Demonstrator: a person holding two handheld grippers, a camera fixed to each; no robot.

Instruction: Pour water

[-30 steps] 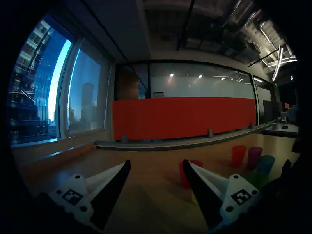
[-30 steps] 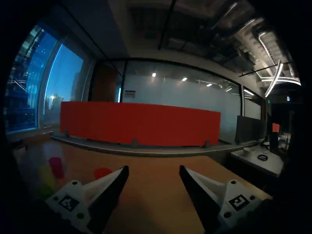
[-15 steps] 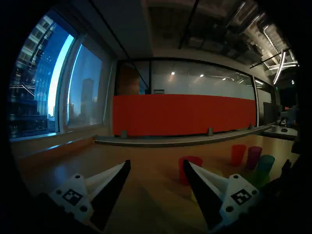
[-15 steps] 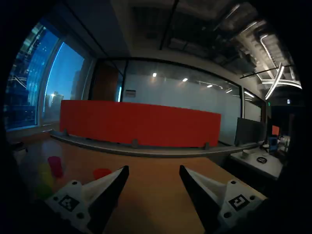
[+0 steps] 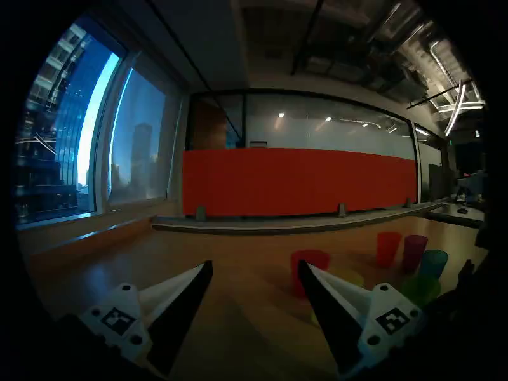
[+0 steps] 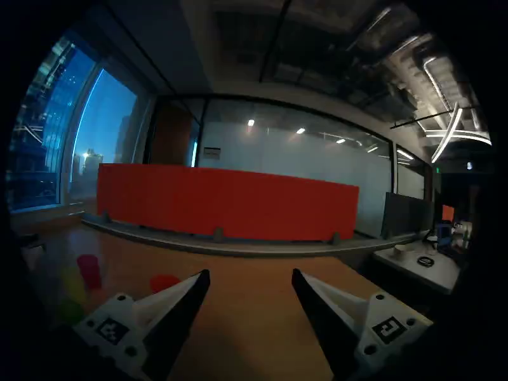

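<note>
Room: dim office, window at left, red partition behind wooden table.
Left gripper: fingers spread wide, holding nothing.
Right gripper: fingers spread too, empty.
Risk: dim light and crowded cups; a careless reach could topple neighbours and spill.
Cups: red cup stands just beyond the left gripper's right finger; orange cup, purple cup and teal cup cluster farther right.

Counter: warm brown wood. Red cup, orange cup, magenta cup, teal cup, green cup. Partition: red. Window: blue. Left gripper: white, black inner faces, black-and-white square markers.
</note>
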